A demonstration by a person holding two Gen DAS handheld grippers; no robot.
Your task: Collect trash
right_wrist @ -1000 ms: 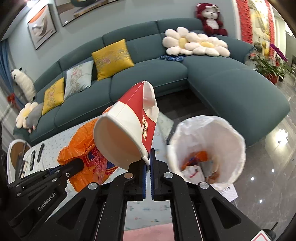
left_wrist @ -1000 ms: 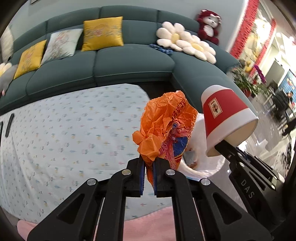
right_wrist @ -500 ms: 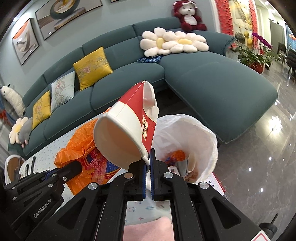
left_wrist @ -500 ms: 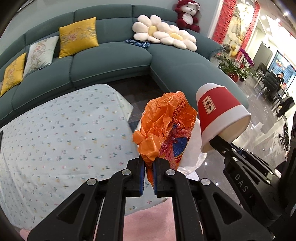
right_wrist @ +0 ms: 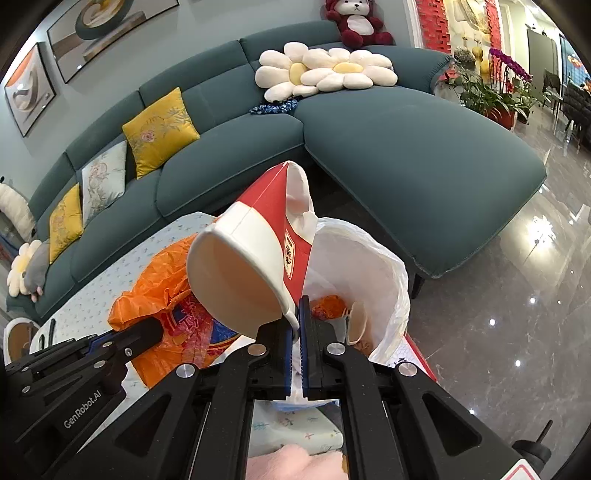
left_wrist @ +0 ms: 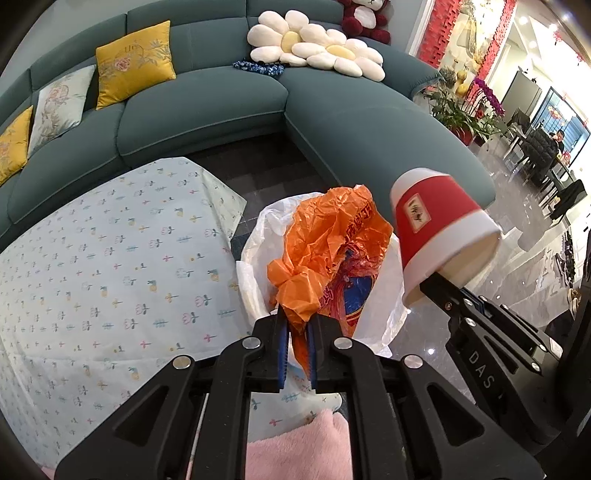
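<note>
Swinging over from the tablecloth, the left gripper (left_wrist: 295, 332) now holds its clamped orange plastic bag (left_wrist: 328, 251) above the white-lined bin (right_wrist: 373, 266); the right gripper (right_wrist: 295, 328), pinching the red paper cup (right_wrist: 255, 266) by its rim, arrives alongside; both look ready to drop.

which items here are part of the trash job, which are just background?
Job:
- orange bag, shut in left gripper
- paper cup, rim pinched by right gripper
- bin with white liner, some trash inside

Background:
- sofa
- yellow cushions
- flower pillows
- teddy bear
- tablecloth
</note>
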